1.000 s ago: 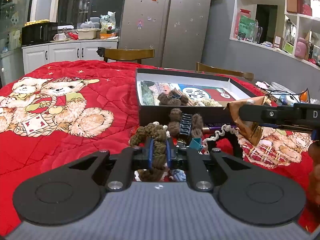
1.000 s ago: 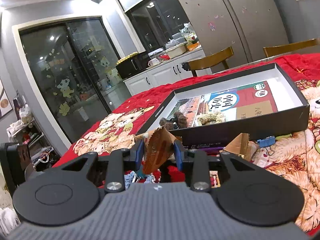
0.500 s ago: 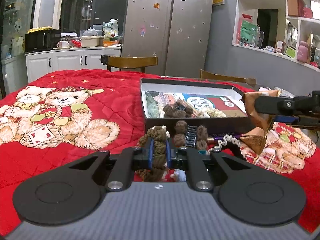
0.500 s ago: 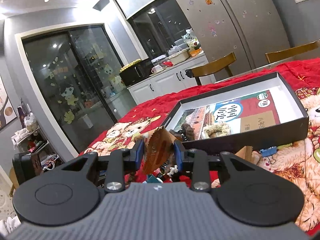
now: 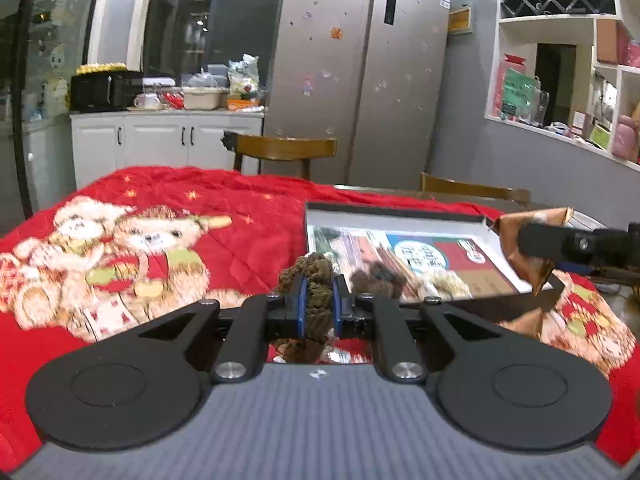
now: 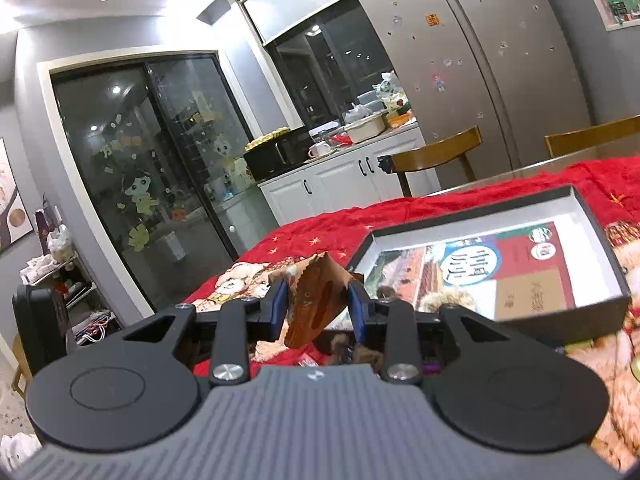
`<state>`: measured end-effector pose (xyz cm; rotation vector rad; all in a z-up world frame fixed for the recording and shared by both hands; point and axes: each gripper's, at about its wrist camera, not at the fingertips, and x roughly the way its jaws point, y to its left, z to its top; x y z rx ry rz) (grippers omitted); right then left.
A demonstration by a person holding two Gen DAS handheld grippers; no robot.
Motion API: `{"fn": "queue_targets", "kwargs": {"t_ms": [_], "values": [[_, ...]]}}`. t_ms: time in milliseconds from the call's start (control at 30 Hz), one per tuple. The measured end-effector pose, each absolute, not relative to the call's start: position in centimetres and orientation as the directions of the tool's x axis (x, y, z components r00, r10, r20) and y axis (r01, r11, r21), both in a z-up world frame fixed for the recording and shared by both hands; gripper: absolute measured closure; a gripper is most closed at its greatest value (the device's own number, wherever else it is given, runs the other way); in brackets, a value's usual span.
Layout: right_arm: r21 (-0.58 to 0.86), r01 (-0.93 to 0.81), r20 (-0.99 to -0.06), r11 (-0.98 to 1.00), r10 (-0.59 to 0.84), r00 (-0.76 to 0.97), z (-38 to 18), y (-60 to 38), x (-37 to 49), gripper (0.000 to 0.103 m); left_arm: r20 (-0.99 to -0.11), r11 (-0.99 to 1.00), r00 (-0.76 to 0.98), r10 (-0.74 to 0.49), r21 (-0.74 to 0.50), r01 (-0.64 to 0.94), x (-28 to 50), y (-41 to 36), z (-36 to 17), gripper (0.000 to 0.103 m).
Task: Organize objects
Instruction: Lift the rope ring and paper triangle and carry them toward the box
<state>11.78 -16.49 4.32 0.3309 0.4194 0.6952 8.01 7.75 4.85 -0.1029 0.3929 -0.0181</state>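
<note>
My left gripper (image 5: 319,300) is shut on a brown braided rope tie (image 5: 316,280) and holds it above the red quilt, just in front of the black box (image 5: 460,304). My right gripper (image 6: 318,304) is shut on a brown paper packet (image 6: 316,300) and holds it in the air near the box's left corner; the packet also shows in the left wrist view (image 5: 528,248). The box (image 6: 572,312) holds a printed booklet (image 6: 480,268), a brown tie (image 5: 380,276) and a cream tie (image 5: 444,284).
A red quilt with teddy bears (image 5: 120,248) covers the table. Small loose items (image 6: 352,354) lie on it in front of the box. Wooden chairs (image 5: 284,152) stand at the far side, with a fridge (image 5: 360,80) and white cabinets (image 5: 160,140) behind.
Both grippers have risen with their loads. The rope tie has lifted off the pile on the quilt, and the paper packet has moved up and toward the box.
</note>
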Motion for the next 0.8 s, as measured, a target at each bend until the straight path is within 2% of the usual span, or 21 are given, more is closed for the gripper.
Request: {"fn": "queue_targets", "kwargs": {"t_ms": [433,800], "values": [[0.44,-0.575,-0.197,0.69,0.699,0.688,7.6,-15.4,13.7,0.067,-0.274,0.998,0.962,-0.011,-0.06,-0.005,9.9,6.3,9.1,0.088],[0.442,-0.563,-0.161,0.698,0.679,0.716,9.4,-16.5,15.8,0.067,-0.208,0.998,0.977,-0.044,-0.054,0.033,12.6,4.4,11.3,0.088]]}}
